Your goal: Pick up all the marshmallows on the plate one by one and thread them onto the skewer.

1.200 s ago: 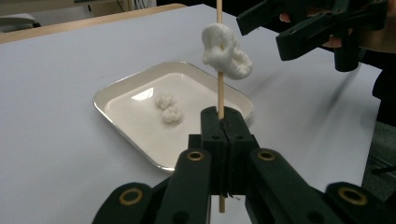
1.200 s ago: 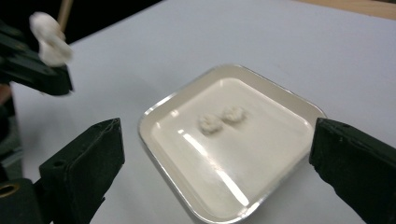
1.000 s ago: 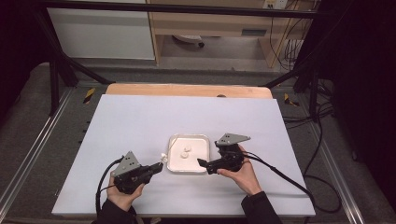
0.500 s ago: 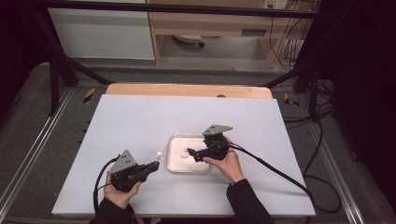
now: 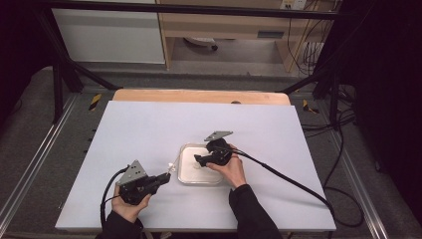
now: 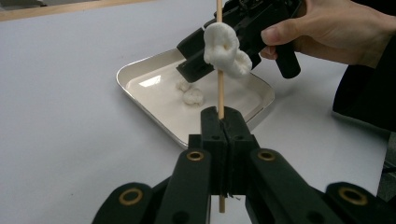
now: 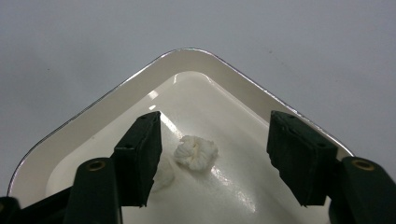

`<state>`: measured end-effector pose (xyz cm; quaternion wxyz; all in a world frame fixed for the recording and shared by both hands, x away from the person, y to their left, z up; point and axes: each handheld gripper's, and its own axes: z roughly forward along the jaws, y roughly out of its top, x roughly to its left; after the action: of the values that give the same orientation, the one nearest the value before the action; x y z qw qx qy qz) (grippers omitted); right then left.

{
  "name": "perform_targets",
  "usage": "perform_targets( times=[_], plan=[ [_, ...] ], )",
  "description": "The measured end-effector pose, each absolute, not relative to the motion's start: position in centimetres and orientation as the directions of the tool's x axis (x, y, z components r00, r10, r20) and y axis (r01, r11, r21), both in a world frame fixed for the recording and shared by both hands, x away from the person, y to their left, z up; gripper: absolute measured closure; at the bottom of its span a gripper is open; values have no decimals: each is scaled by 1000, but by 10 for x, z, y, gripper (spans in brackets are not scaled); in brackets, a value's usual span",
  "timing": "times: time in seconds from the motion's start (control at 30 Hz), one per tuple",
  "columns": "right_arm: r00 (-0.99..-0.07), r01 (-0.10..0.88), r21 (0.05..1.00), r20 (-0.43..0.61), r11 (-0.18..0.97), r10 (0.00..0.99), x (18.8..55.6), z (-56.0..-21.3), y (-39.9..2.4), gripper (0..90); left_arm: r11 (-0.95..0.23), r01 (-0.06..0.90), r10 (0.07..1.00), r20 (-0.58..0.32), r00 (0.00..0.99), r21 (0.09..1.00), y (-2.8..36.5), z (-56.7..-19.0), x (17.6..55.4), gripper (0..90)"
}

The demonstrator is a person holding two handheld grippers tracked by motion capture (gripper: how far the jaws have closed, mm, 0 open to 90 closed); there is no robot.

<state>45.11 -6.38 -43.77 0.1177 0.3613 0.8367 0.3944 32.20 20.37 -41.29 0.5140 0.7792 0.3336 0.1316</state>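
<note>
**Marshmallows: two on the skewer, two left in the tray**

Marshmallows are going onto a wooden skewer (image 6: 219, 88) one at a time, and by my reckoning the job is about half done. The left gripper (image 6: 220, 122) has its jaws clamped tight on the stick, which stands upright between them in the left gripper view, with its lower end poking out below the jaws. Threaded on it, well above the jaws, sit two white pieces (image 6: 224, 49), pressed against each other.

What is left lies in the white tray (image 5: 185, 175) in the middle of the table (image 5: 149, 129). Two loose pieces rest on its floor close together: one puffy piece (image 7: 196, 152) sits squarely between the right gripper's jaws, and a second piece (image 7: 164, 175) is half hidden behind the nearer jaw.

The right gripper (image 5: 197, 160) hangs low over the tray, nose down into it. Its jaws have just been closing, yet in the right gripper view they stand clearly apart, with a gap on either side of the piece, so nothing is gripped. In the high view the left hand (image 5: 130, 204) holds the skewer just off the tray's near left corner, tip angled toward the tray.

So the step in hand looks like the pick of a third piece. After that it must be carried to the skewer and pushed on, then the same again for the last one. Soft, squashy stuff like this wants a gentle squeeze.
</note>
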Motion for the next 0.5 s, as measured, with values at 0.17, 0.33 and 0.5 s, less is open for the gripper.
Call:
perform_targets(
  times=[0.17,0.33,0.5],
  plan=[
    [-712,522,729,87,443,697,453,-444,-62,459,-250,386,654,-139,744,888,203,-413,322,886],
    [-719,524,724,95,448,688,453,-448,-60,533,-251,385,653,-138,744,888,203,-413,322,886],
    [-724,525,722,101,450,682,452,-448,-60,601,-252,386,653,-138,744,888,203,-413,322,886]
  ],
)
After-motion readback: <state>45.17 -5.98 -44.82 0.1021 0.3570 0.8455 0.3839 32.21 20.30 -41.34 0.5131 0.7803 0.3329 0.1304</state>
